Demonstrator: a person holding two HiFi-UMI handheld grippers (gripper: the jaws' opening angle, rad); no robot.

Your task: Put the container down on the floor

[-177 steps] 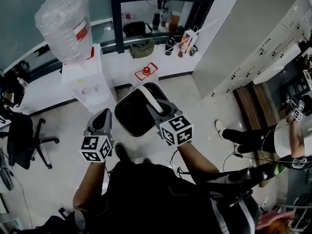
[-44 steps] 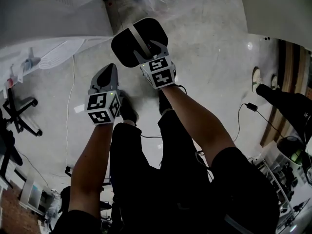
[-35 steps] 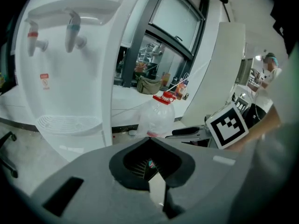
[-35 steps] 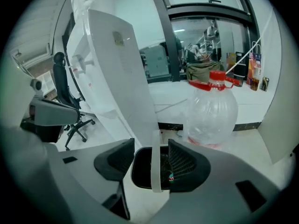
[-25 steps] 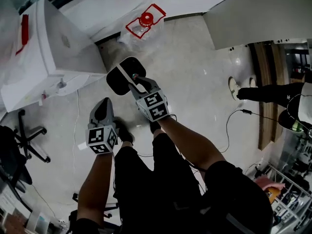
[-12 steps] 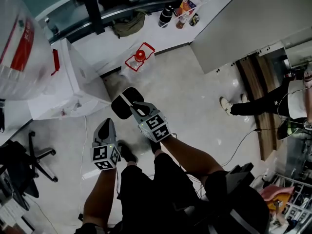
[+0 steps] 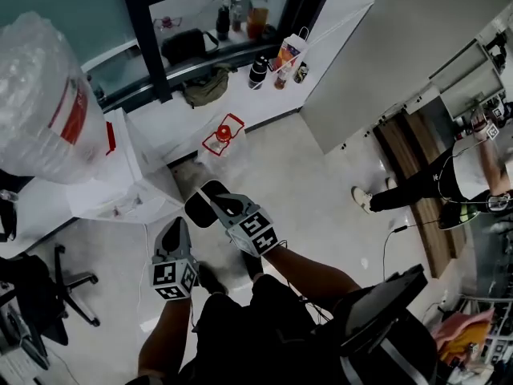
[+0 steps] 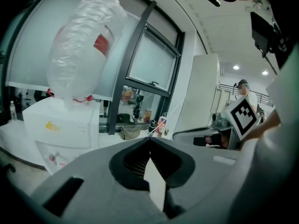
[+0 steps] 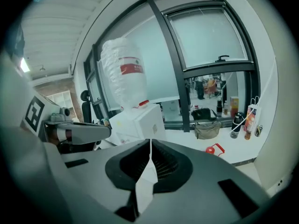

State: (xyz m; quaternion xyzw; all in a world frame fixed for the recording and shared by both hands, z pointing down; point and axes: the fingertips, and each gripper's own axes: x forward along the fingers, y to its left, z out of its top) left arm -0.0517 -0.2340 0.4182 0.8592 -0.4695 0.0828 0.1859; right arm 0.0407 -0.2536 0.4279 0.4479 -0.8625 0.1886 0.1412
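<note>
The black container point(image 7: 199, 209) stands on the pale floor beside the white water dispenser point(image 7: 120, 179). In the head view my right gripper point(image 7: 218, 203) hovers over the container's right part and hides some of it. Its jaws are closing, and in the right gripper view the pads point(image 9: 150, 149) meet with nothing between them; the container does not show there. My left gripper point(image 7: 174, 226) hangs lower left of the container, apart from it. In the left gripper view its jaws are shut and empty point(image 8: 150, 143).
A large upturned water bottle point(image 7: 44, 111) tops the dispenser. A red-capped bottle in a clear bag point(image 7: 222, 136) lies on the floor behind the container. Bags and bottles line the window sill point(image 7: 240, 62). An office chair point(image 7: 48, 283) stands left, another person point(image 7: 449, 183) right.
The head view has risen, so the container looks smaller and farther below. The right gripper has come off the container's handle and its jaws have shut. The left gripper keeps its place.
</note>
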